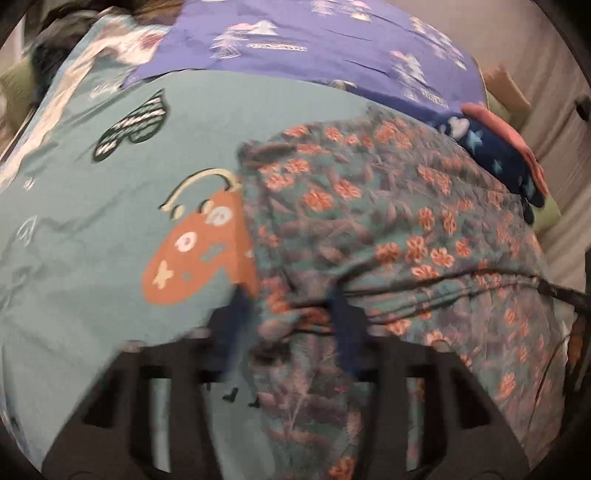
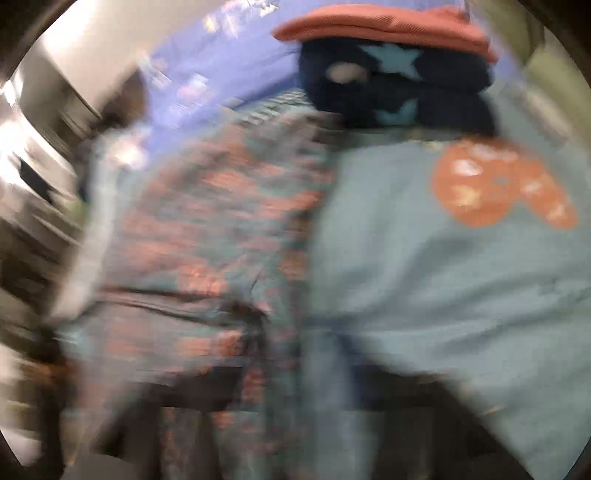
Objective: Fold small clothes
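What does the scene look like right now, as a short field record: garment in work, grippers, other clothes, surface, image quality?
garment in work: floral garment, spread on the bed, bunched near the fingers
left gripper: fingers apart, floral cloth gathered between them; grip not clear
right gripper: at the floral garment's edge; too blurred to tell its state
other clothes: navy star-print piece with a pink piece on top, behind the floral garment
surface: teal printed bedsheet; purple sheet farther back
image quality: right wrist view heavily motion-blurred
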`<move>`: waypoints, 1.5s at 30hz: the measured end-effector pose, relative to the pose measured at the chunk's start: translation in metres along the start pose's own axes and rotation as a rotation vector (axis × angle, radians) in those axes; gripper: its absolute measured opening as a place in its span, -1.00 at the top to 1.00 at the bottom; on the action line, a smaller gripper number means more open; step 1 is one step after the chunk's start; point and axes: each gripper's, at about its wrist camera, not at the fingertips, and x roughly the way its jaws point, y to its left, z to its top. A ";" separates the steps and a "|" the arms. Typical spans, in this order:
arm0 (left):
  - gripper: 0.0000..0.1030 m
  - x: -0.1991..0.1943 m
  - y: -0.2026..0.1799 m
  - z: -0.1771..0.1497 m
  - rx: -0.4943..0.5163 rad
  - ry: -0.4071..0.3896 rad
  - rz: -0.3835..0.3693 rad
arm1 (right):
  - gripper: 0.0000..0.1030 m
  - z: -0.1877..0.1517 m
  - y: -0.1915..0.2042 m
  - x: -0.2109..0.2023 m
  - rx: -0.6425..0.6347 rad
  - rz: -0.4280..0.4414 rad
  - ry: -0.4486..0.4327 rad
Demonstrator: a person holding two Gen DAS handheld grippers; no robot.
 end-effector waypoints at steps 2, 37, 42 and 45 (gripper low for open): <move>0.36 -0.011 0.002 0.000 -0.040 -0.020 0.024 | 0.89 -0.004 -0.028 -0.005 0.169 0.126 0.000; -0.55 -0.164 0.029 -0.235 -0.164 0.015 -0.121 | -0.18 -0.284 -0.028 -0.149 0.114 0.343 -0.018; 0.00 -0.167 0.020 -0.245 -0.141 -0.044 -0.169 | 0.25 -0.275 -0.025 -0.140 0.110 0.379 -0.011; 0.80 -0.174 0.029 -0.240 -0.194 -0.041 -0.282 | 0.85 -0.273 -0.026 -0.132 0.125 0.425 0.023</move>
